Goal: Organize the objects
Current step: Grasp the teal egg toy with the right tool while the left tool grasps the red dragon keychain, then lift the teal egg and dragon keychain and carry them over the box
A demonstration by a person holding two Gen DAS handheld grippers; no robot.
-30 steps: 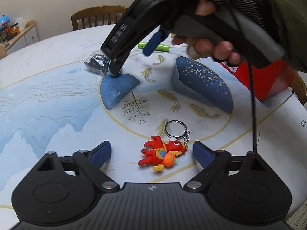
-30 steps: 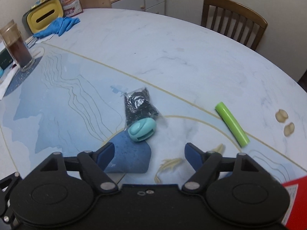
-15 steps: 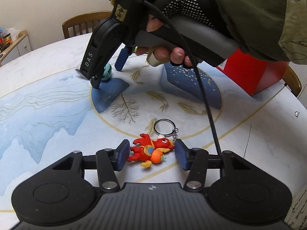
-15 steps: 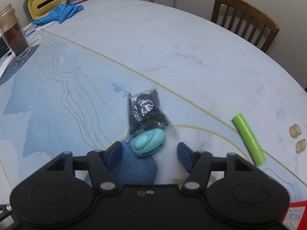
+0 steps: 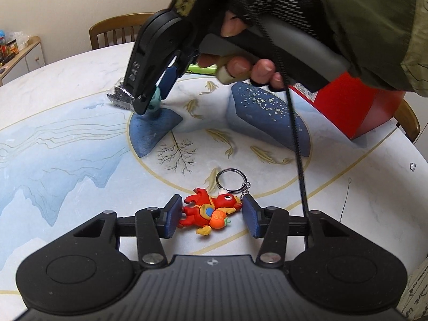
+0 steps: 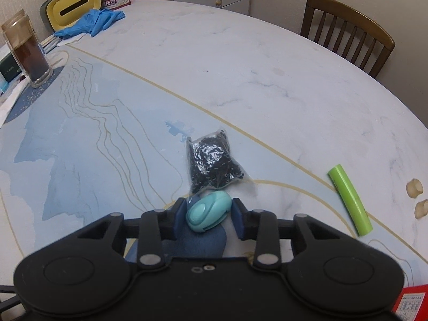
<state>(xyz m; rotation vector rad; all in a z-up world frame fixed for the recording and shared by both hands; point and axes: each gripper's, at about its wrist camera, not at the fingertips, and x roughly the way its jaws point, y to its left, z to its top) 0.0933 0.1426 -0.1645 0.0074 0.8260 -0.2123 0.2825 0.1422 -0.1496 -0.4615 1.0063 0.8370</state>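
**Both grippers close in on their picks at once**

A second ago our two sets of jaws stood wide over the table; now both have narrowed around small objects, and that is the change that matters for tidying up.

Our left gripper (image 5: 211, 215) brackets the red dragon keychain (image 5: 210, 210). Its blue pads sit at the toy's two ends, the left pad touching the feet and the right pad at the snout, and the jaws are closing. The toy lies flat on the table (image 5: 67, 144), on the near side of the dark blue patch (image 5: 152, 128) printed there, well apart from it, with its key ring (image 5: 229, 178) pointing back toward that patch. We judge the grip nearly made but not yet proven, since nothing is lifted.

Our right gripper (image 6: 209, 215) has the teal oval object (image 6: 209, 210) between its pads, and those jaws are closing quickly. The left pad looks pressed against it; the right pad is at its edge, and we cannot tell whether contact there is firm. The teal piece rests on the far tip of the blue patch, just beside the clear bag of black beads (image 6: 212, 161), which lies immediately beyond it. The green tube (image 6: 350, 199) lies farther off, to the right past the patch, and the red box (image 5: 355, 112) stands to the right of the patch.

So we judge that two items are about to be carried off together, while the bag and the tube wait. The rounded teal shell could squirt out under pressure, so a gentle squeeze seems wise.
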